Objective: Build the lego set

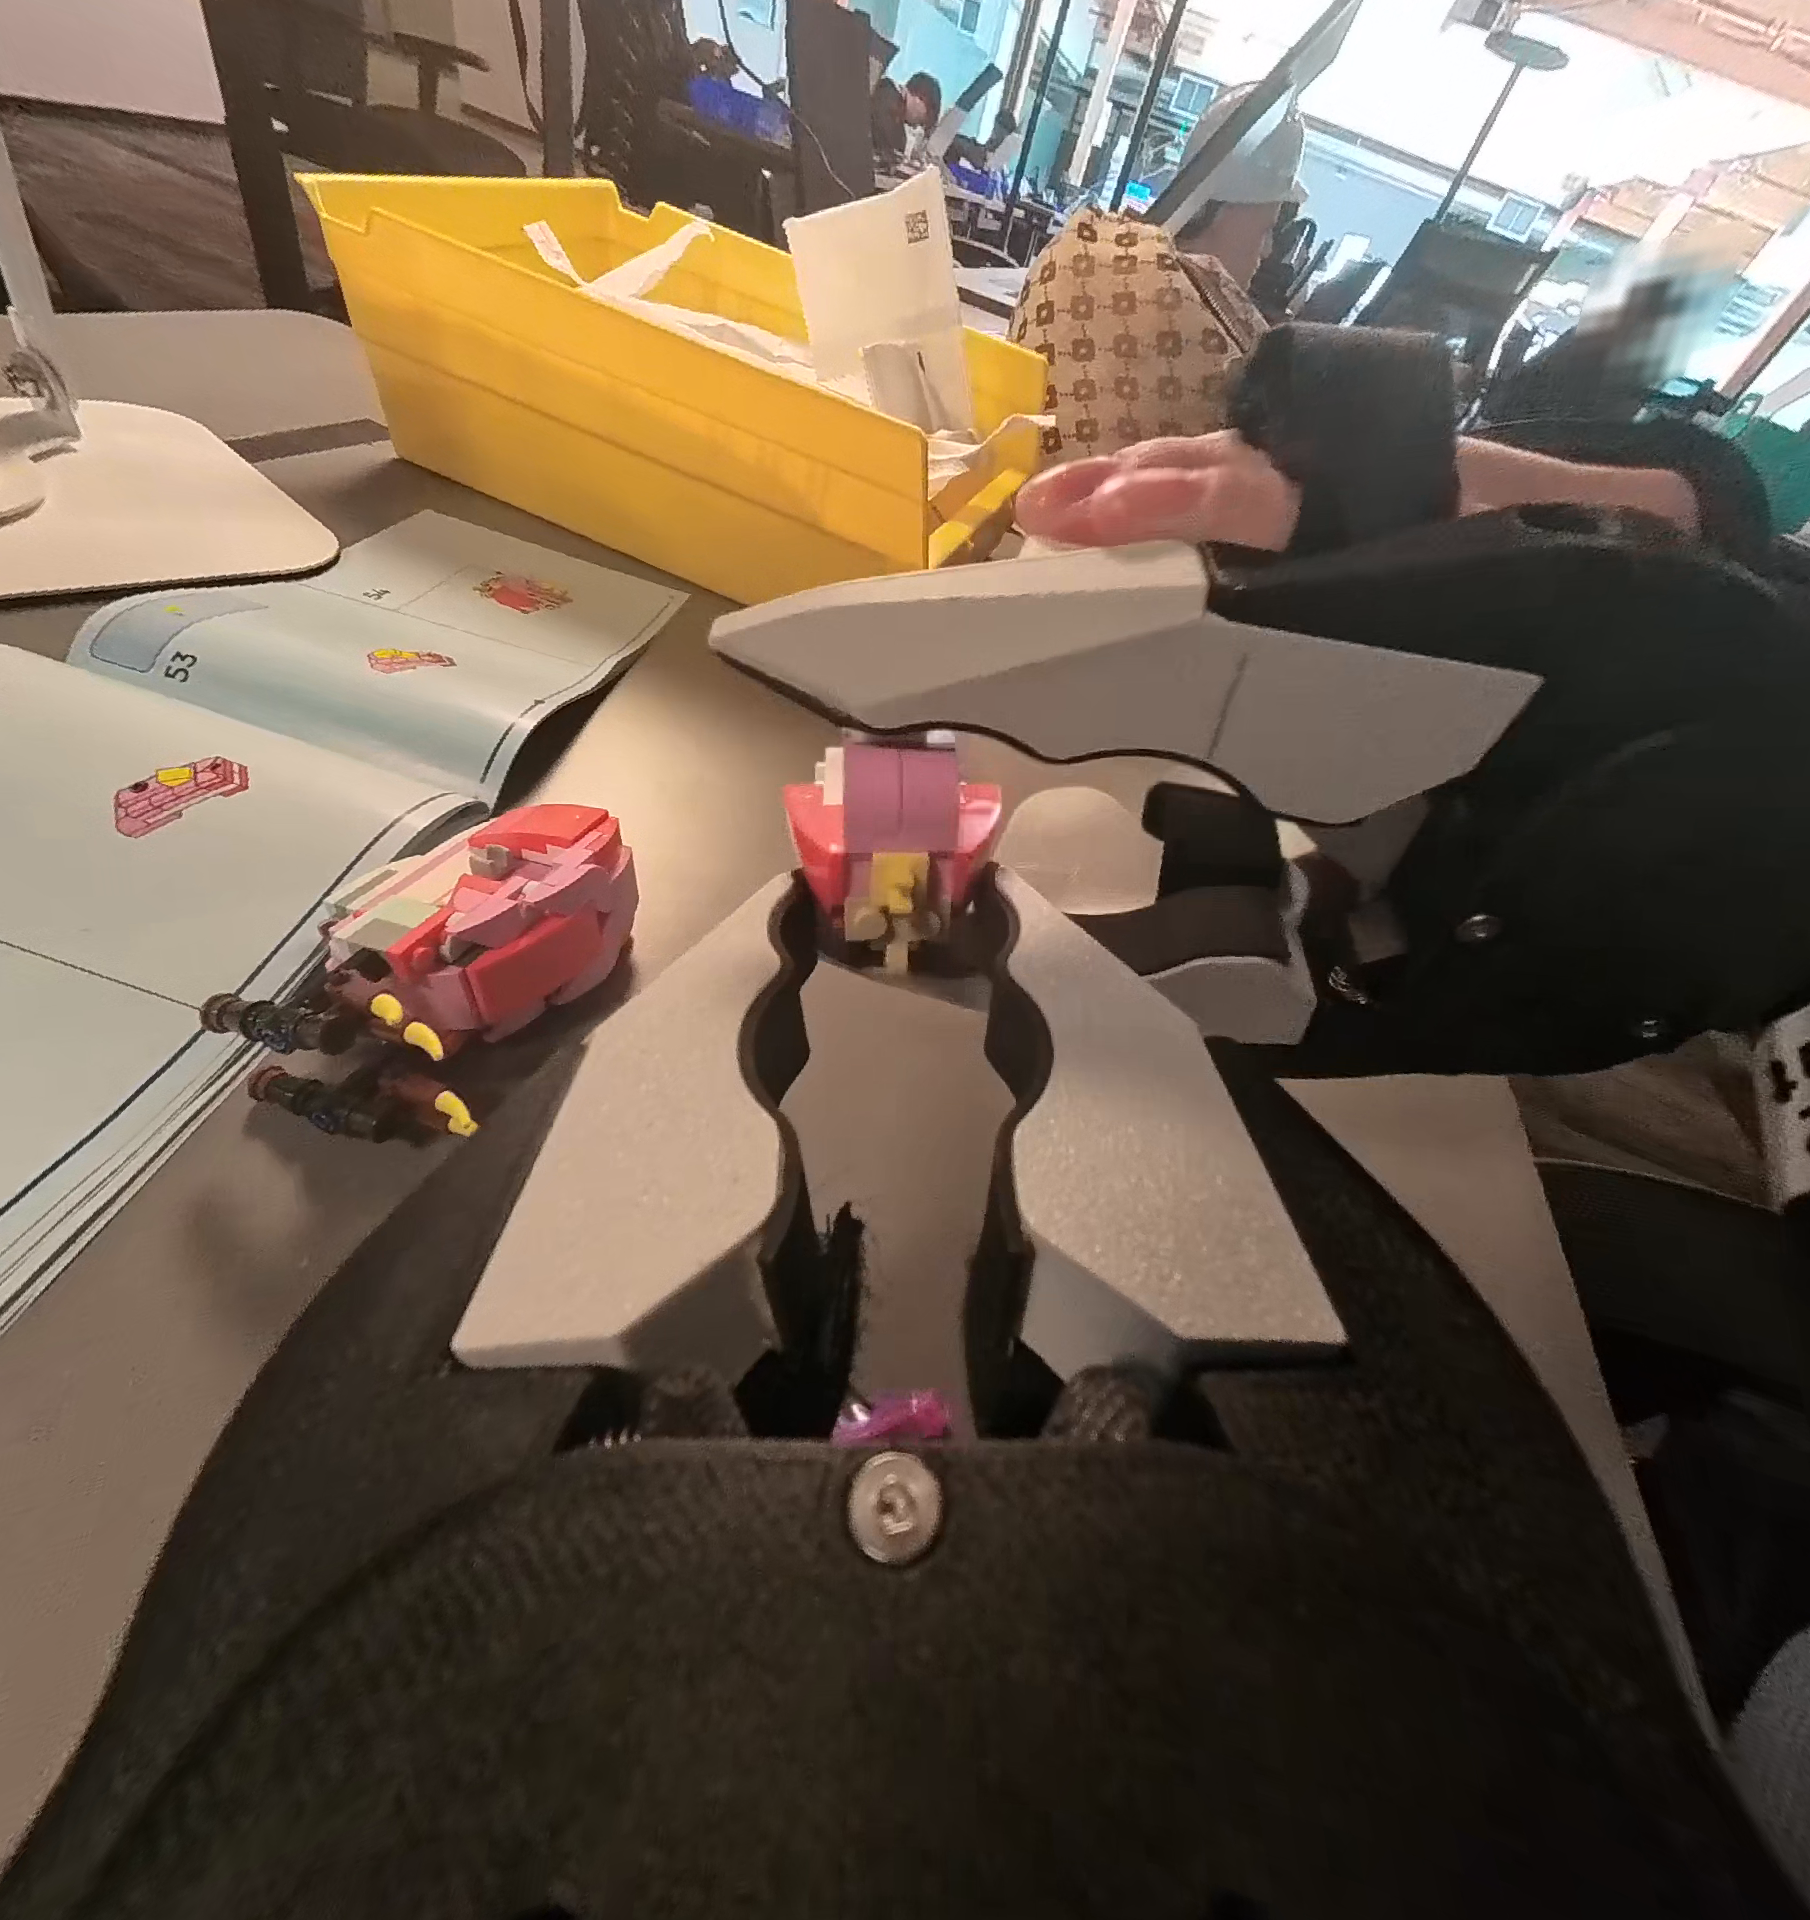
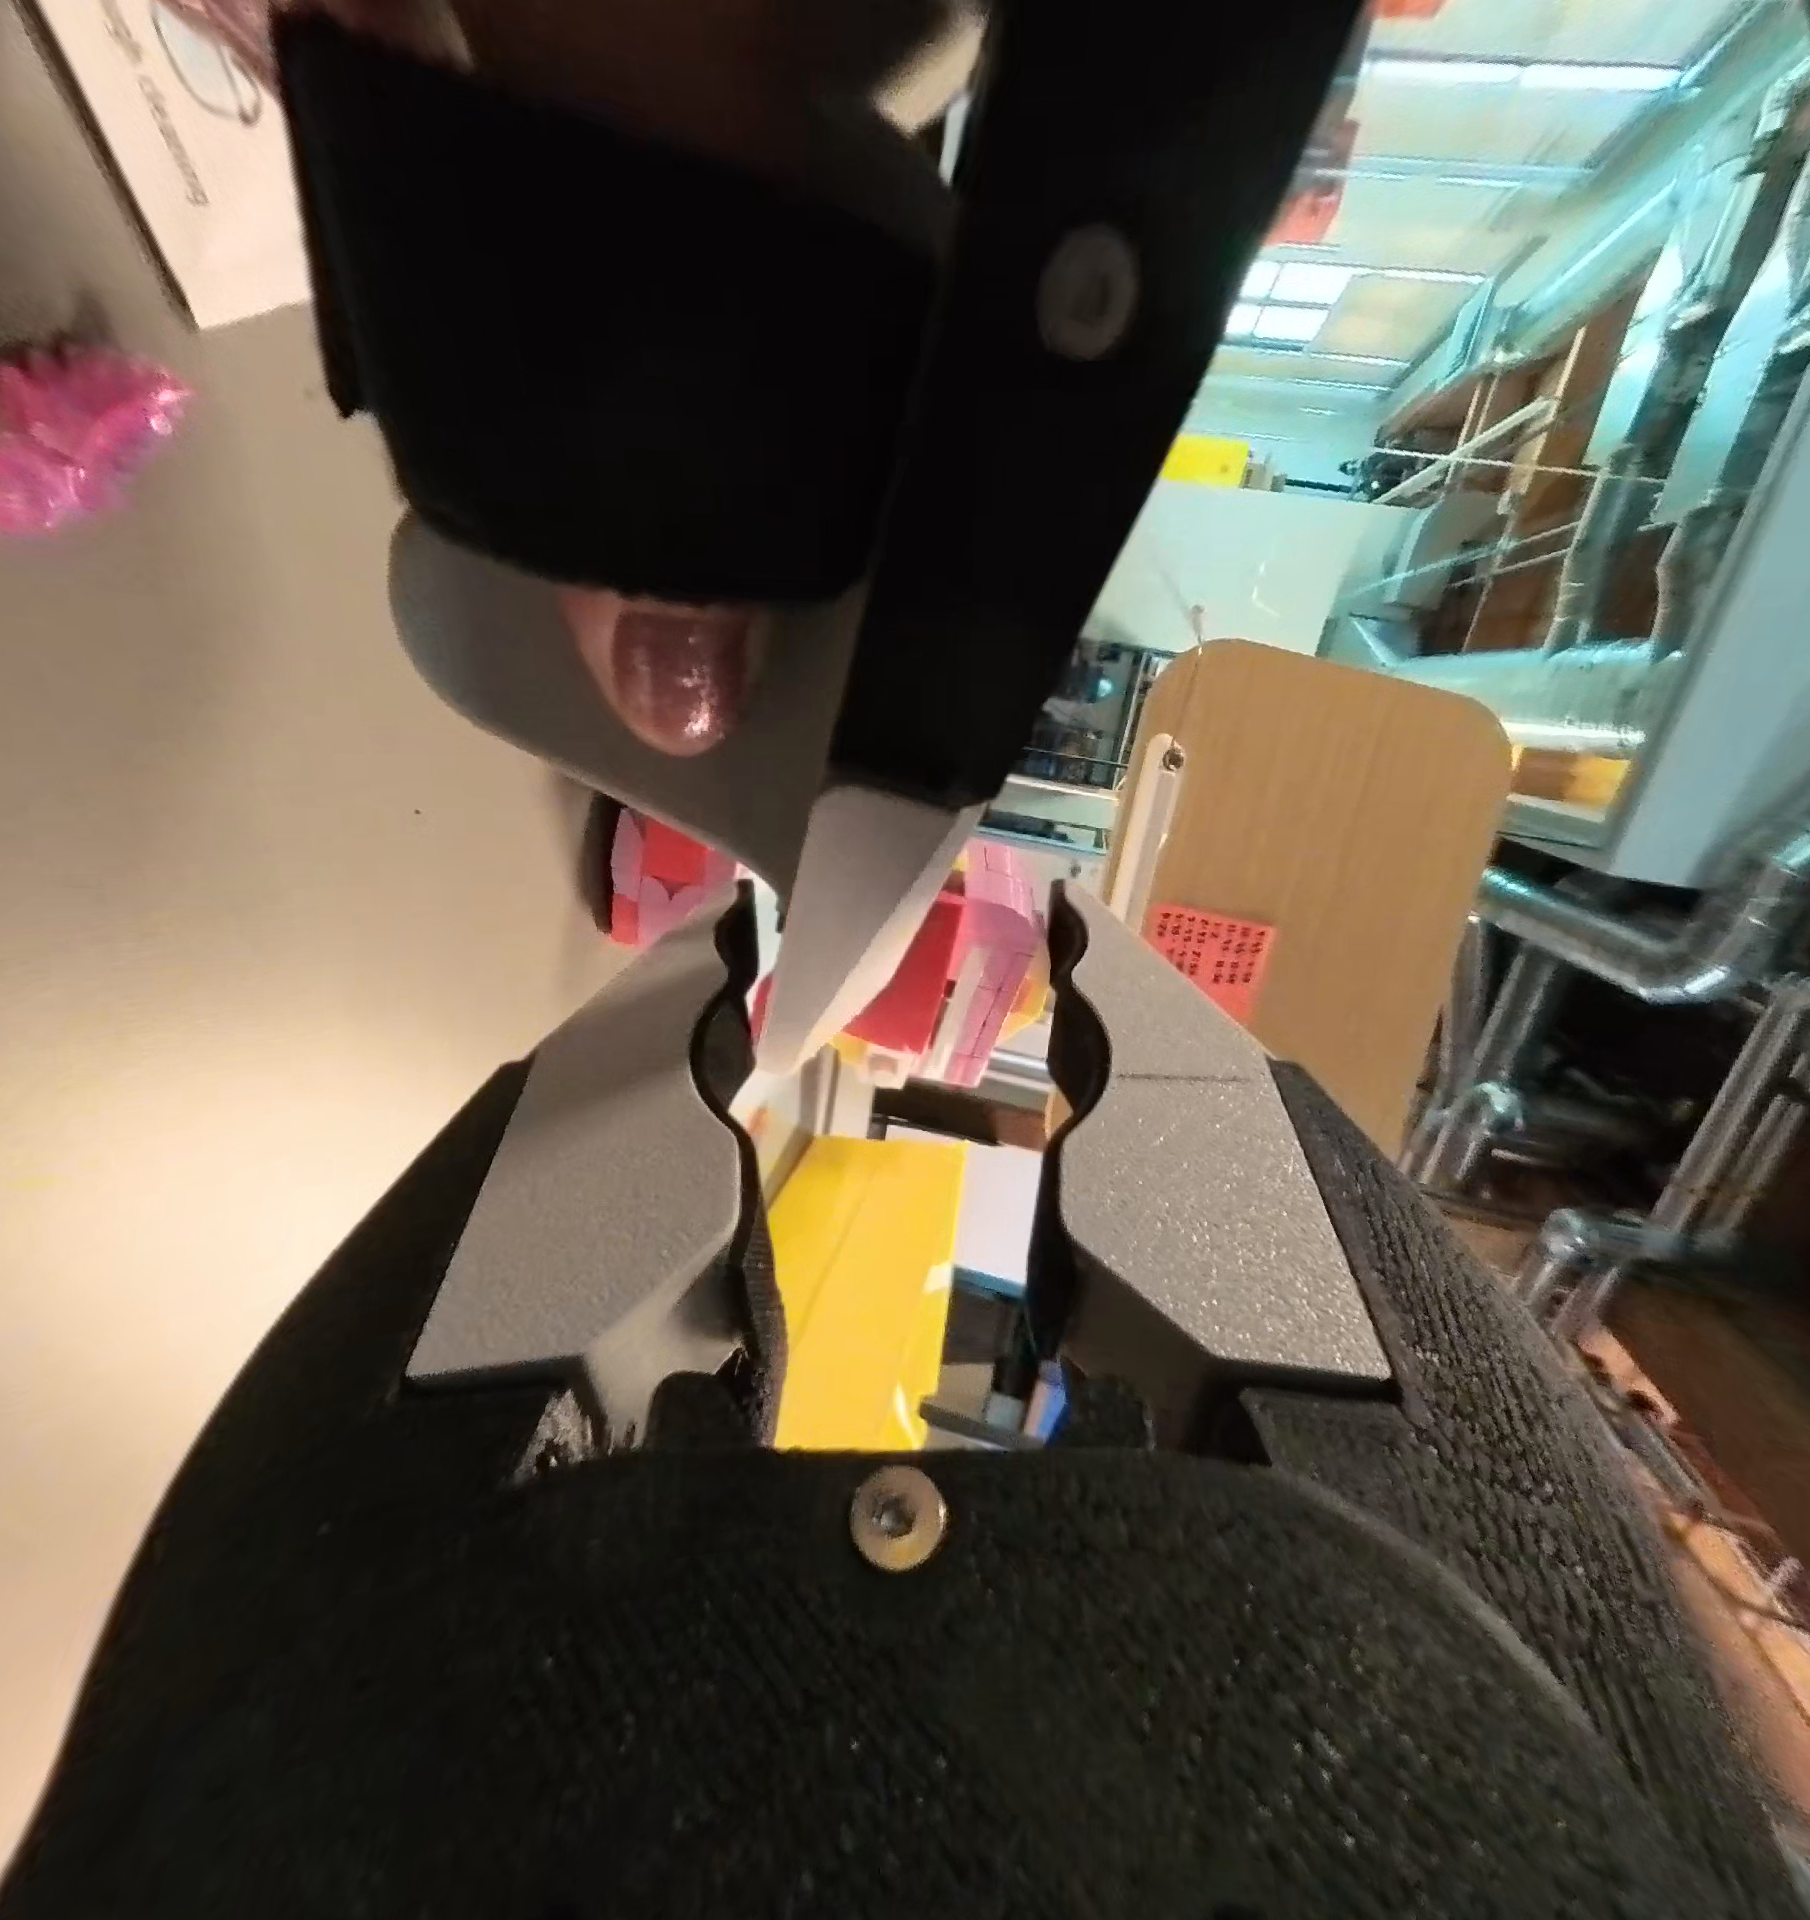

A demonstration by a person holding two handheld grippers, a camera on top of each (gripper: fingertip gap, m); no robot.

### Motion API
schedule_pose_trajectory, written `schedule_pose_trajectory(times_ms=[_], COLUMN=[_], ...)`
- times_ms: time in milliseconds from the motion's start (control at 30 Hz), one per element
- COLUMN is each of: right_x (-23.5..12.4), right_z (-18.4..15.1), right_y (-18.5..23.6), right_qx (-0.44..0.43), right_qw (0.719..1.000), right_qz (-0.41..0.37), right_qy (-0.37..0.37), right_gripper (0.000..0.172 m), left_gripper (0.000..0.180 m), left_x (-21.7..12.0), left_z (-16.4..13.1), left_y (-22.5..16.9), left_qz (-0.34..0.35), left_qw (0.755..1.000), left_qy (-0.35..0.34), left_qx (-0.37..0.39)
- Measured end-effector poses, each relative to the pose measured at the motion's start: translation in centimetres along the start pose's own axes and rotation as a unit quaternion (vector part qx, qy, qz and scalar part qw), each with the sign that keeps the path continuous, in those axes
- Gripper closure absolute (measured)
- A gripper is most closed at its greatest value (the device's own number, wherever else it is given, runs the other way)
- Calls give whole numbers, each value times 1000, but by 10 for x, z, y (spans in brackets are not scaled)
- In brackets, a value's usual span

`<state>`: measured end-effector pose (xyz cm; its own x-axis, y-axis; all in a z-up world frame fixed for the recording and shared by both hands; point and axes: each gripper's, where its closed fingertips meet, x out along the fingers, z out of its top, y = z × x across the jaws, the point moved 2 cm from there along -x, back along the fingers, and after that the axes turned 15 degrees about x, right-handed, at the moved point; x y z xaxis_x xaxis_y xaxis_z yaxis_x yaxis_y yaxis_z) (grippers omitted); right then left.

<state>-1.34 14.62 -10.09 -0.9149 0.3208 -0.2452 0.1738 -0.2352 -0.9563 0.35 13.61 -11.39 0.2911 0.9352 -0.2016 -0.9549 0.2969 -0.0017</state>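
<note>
Two grippers: left gripper (image 1: 896, 894) clenches the brick model (image 1: 885, 831); right gripper (image 2: 901, 935) straddles it, contact unclear; crooked squeeze risks splitting bricks.

Premises: shared open-plan workroom.
Rows of desks with monitors (image 1: 859, 114) stood behind; a yellow plastic parts bin (image 1: 610, 416) sat on the grey worktable (image 1: 672, 717).

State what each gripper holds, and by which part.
Left gripper clamps the small red-and-pink brick model by its lower end. Right gripper's hold cannot be told.

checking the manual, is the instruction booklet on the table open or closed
Open: the pale blue paper instruction booklet lies spread flat on the grey table, both pages showing, beside the red and pink brick model.
</note>
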Motion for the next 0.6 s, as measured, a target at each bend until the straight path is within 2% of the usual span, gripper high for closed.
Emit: schedule_pose_trajectory(times_ms=[167, 267, 333, 400, 467, 600], right_x=[-1, -10, -23, -40, -57, -84], right_z=[-1, 2, 12, 25, 37, 58], right_y=[6, -4, -16, -28, -37, -50], right_qx=[74, 155, 189, 211, 228, 252], right_qw=[997, 986, 976, 963, 948, 921], right_qz=[33, 63, 81, 105, 138, 187], right_qy=[1, -27, -75, -130, -174, -230], right_gripper=[79, 64, 64, 67, 74, 82], left_gripper=[151, 151, 151, 151, 151, 151], left_x=[-1, -9, -19, -36, -55, -77], left_z=[1, 15, 30, 50, 66, 76], left_y=[1, 0, -6, -20, -36, -52], left_qz=[-10, -51, -118, -223, -323, -455], left_qw=[1000, 995, 982, 948, 902, 820], left_qy=[-9, -66, -125, -197, -253, -290], left_qx=[-11, -47, -80, -114, -135, -189])
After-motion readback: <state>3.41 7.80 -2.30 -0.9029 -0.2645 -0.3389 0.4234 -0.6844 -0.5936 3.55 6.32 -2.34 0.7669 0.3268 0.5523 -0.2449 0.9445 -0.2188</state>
